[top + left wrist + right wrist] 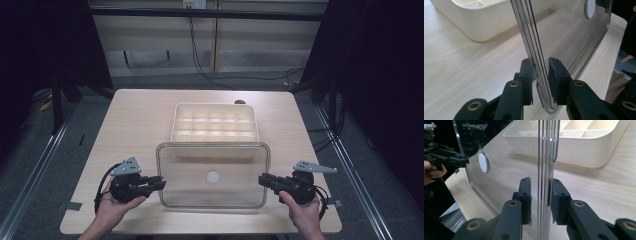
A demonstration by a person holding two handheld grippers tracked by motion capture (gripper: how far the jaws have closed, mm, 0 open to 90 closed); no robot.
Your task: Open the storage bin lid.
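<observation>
A clear plastic lid [190, 170] with a white round disc [213, 176] at its middle is held level between my two grippers, over the front of the table. Its far edge overlaps the front wall of a cream compartment box [176, 122]. My left gripper [161, 183] is shut on the lid's left edge [537, 50], with the jaws on either side of the rim [541, 67]. My right gripper [261, 179] is shut on the right edge, its jaws [540, 185] straddling the stacked rim lines of the lid [506, 157]. The box [579, 150] lies just beyond.
The light wooden table [140, 125] has bare surface left and right of the box. Dark curtains stand at both sides and cables run across the floor behind the table. A hand holds each gripper at the near table edge.
</observation>
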